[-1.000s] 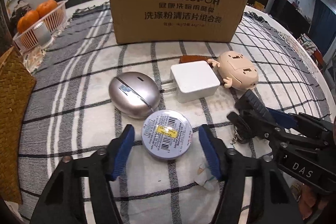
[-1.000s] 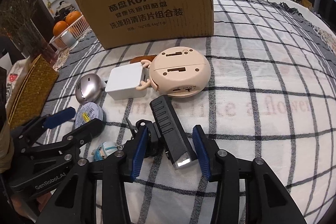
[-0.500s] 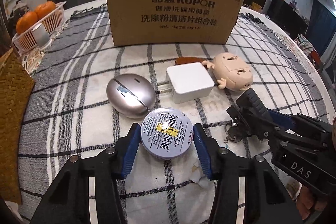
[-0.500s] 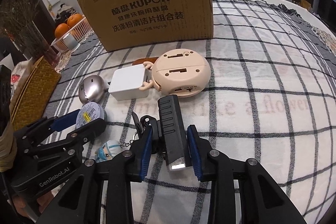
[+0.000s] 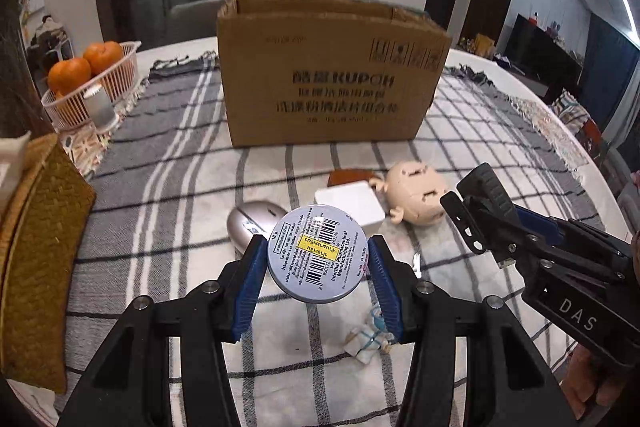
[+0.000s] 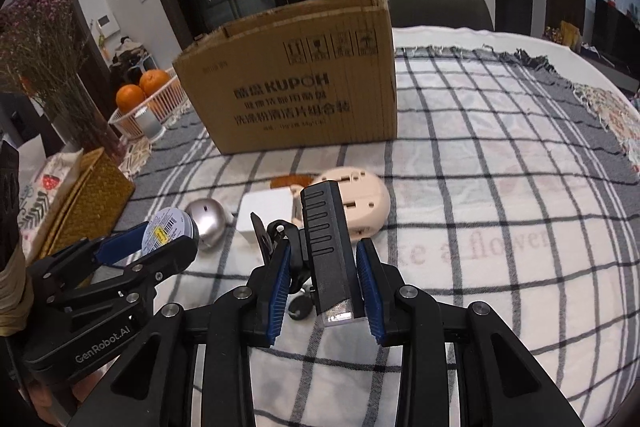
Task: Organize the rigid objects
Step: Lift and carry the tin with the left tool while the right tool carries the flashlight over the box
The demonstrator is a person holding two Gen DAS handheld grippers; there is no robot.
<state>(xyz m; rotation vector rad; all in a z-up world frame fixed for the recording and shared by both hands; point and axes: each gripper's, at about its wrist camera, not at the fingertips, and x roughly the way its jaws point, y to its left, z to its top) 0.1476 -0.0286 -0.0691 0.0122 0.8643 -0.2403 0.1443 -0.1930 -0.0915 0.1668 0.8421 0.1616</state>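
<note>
My left gripper (image 5: 316, 251) is shut on a round blue-grey tin (image 5: 318, 254) with a barcode label, held tilted above the checked cloth. My right gripper (image 6: 324, 251) is shut on a black ribbed flashlight (image 6: 326, 231), also off the cloth; dark keys hang beside it. In the left wrist view the right gripper (image 5: 486, 211) hovers at the right with the flashlight in it. An open cardboard box (image 5: 332, 75) stands behind. A silver oval case (image 5: 248, 223), a white charger (image 5: 352, 203) and a beige toy head (image 5: 420, 195) lie on the cloth.
A small figurine (image 5: 368, 339) lies under the left gripper. A white basket of oranges (image 5: 80, 83) and a woven yellow box (image 5: 36, 247) sit at the left. Dried flowers (image 6: 36, 67) stand far left. A chair back (image 6: 436, 7) rises behind the table.
Both pairs of jaws closed, the left on the tin, the right on the flashlight. Both grippers then rose, lifting their objects off the cloth.
</note>
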